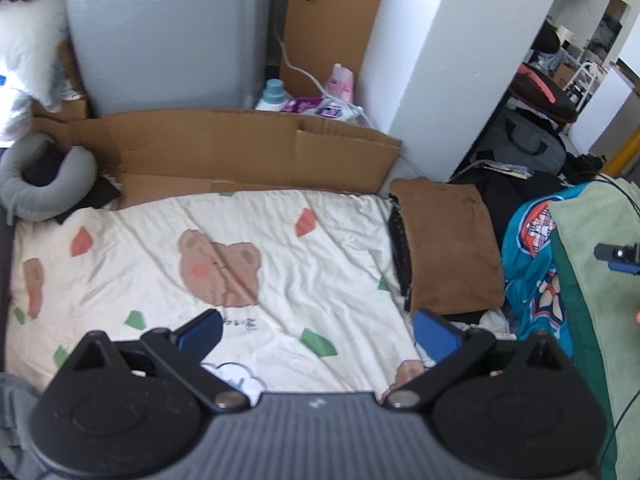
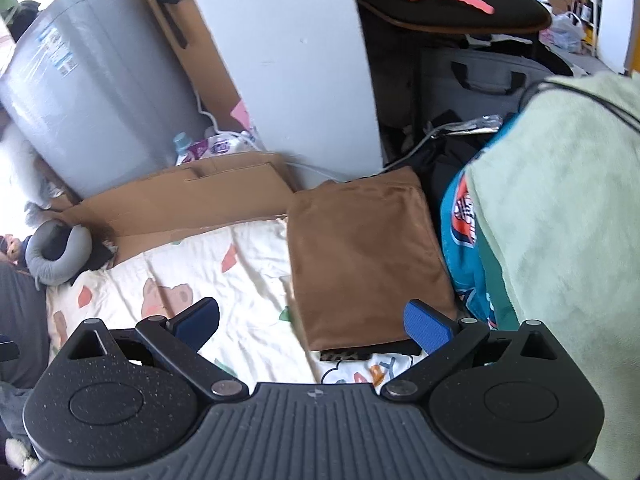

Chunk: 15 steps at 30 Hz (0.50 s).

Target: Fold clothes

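Cream cotton printed with brown bears covers the bed (image 1: 280, 248), and both claws hover above it with nothing between their blue pads. The left claw (image 1: 318, 330) points toward twelve o'clock over the middle of the sheet, jaws spread wide, level and empty. The right claw (image 2: 312, 320) is likewise spread wide and empty, aimed at a folded brown garment (image 2: 364, 260) that lies at the bed's one o'clock corner in the right wrist view; its right pad sits just over the near edge of that garment, though whether it touches cannot be told. A darker, patterned piece (image 2: 348, 355) shows beneath the brown fold at its near edge.

In the left wrist view the brown garment (image 1: 448, 248) lies at two o'clock, flat, its edges squared. A pale green cloth (image 2: 560, 208) hangs close at three o'clock of the right claw, with a blue printed fabric (image 2: 464, 240) tucked between it and the brown garment.

The sheet from nine to twelve o'clock is bare and wrinkled, giving open room. Flattened cardboard (image 1: 248, 152) borders the far edge at twelve o'clock, a grey neck pillow (image 1: 44, 184) sits at ten o'clock, and a white wall (image 2: 304, 60) rises behind the brown garment
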Tool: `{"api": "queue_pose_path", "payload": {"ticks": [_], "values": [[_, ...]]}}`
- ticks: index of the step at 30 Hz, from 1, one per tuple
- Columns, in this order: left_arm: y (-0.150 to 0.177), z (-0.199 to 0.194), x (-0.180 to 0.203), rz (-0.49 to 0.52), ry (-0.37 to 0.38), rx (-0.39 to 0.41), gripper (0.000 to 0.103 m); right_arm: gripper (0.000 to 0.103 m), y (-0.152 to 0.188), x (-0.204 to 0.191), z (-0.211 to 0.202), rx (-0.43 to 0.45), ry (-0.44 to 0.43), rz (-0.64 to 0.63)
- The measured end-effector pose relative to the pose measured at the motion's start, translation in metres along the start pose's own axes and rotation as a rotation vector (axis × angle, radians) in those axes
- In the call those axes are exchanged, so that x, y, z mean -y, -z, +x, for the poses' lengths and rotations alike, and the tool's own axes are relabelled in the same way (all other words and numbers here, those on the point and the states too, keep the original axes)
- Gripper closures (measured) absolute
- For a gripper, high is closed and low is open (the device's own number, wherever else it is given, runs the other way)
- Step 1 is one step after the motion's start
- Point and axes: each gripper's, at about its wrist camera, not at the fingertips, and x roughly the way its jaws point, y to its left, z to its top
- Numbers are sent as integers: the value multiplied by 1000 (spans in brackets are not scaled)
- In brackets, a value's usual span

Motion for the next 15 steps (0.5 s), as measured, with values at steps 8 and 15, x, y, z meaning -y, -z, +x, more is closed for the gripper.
{"api": "queue_pose_path", "payload": {"ticks": [8, 15], "values": [[5, -50, -40, -59, -57, 21, 1, 1, -15, -45, -21, -12, -19, -46], [22, -84, -71, -96, -96, 27, 1, 1, -15, -89, -26, -49, -32, -74]]}}
